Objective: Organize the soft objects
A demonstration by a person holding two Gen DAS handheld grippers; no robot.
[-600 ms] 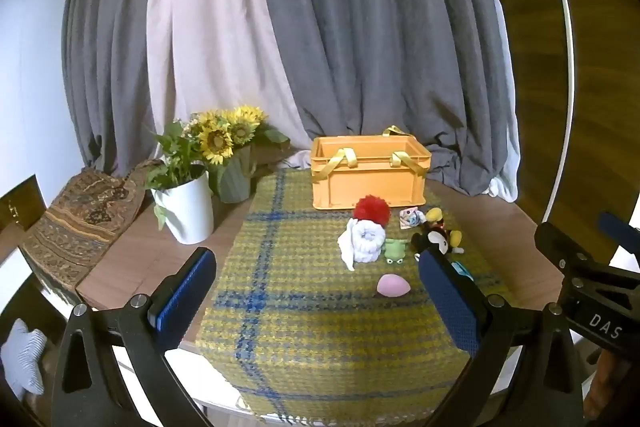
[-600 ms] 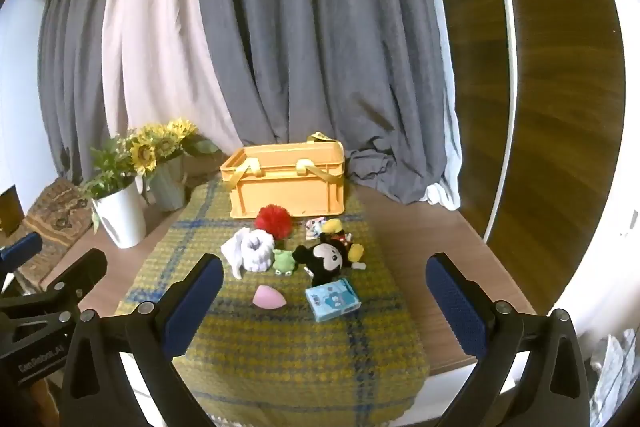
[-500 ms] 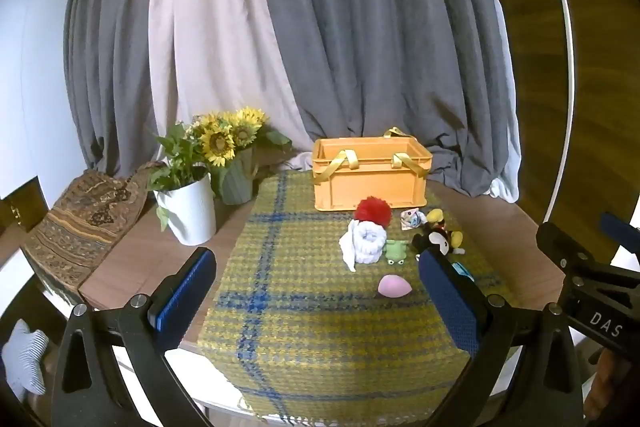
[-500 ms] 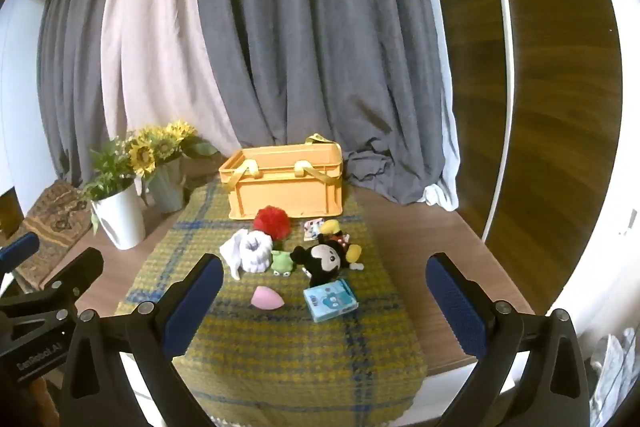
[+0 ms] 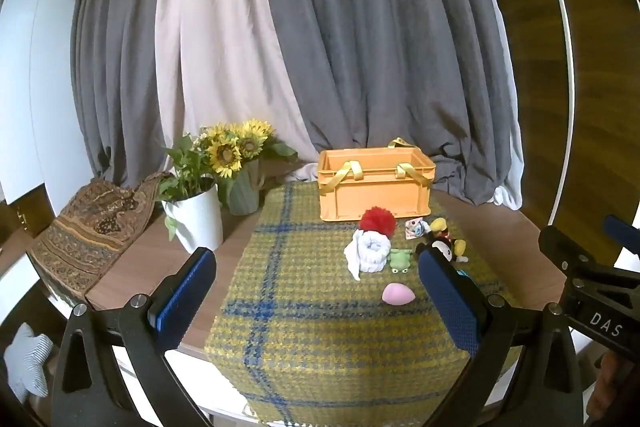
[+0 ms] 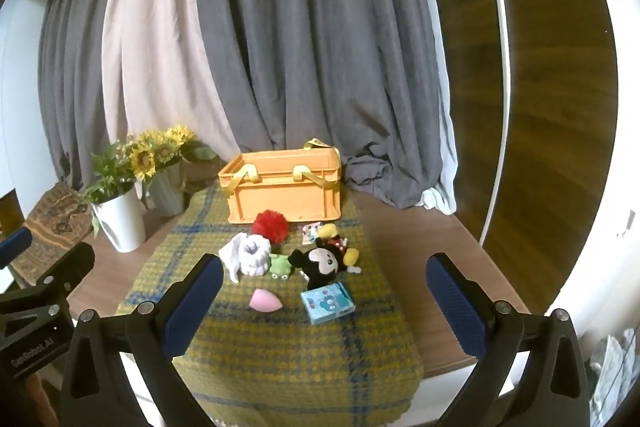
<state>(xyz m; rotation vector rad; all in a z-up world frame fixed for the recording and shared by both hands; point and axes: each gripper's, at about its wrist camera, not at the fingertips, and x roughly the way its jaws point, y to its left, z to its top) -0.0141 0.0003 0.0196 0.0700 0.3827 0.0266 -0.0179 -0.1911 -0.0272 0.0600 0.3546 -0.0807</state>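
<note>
An orange crate [image 5: 375,185] [image 6: 284,187] with yellow handles stands at the far end of a plaid cloth [image 5: 320,307] [image 6: 280,347]. In front of it lie a red pompom [image 5: 377,219] [image 6: 271,224], a rolled white towel [image 5: 370,254] [image 6: 250,257], a green frog toy [image 5: 399,259] [image 6: 280,265], a mouse plush [image 5: 446,245] [image 6: 324,261], a pink egg-shaped sponge [image 5: 397,293] [image 6: 265,299], a blue tissue pack [image 6: 328,303] and a small printed pouch [image 5: 416,227] [image 6: 312,229]. My left gripper [image 5: 320,303] and right gripper [image 6: 324,301] are open and empty, short of the toys.
A white pot of sunflowers [image 5: 198,215] [image 6: 120,219] and a green vase [image 5: 244,191] [image 6: 166,193] stand left of the cloth on the wooden table [image 5: 152,263] [image 6: 436,247]. A patterned fabric [image 5: 88,223] lies far left. Grey curtains hang behind.
Both grippers have drifted slightly; the view has shifted a little downward. Nothing on the table has moved.
</note>
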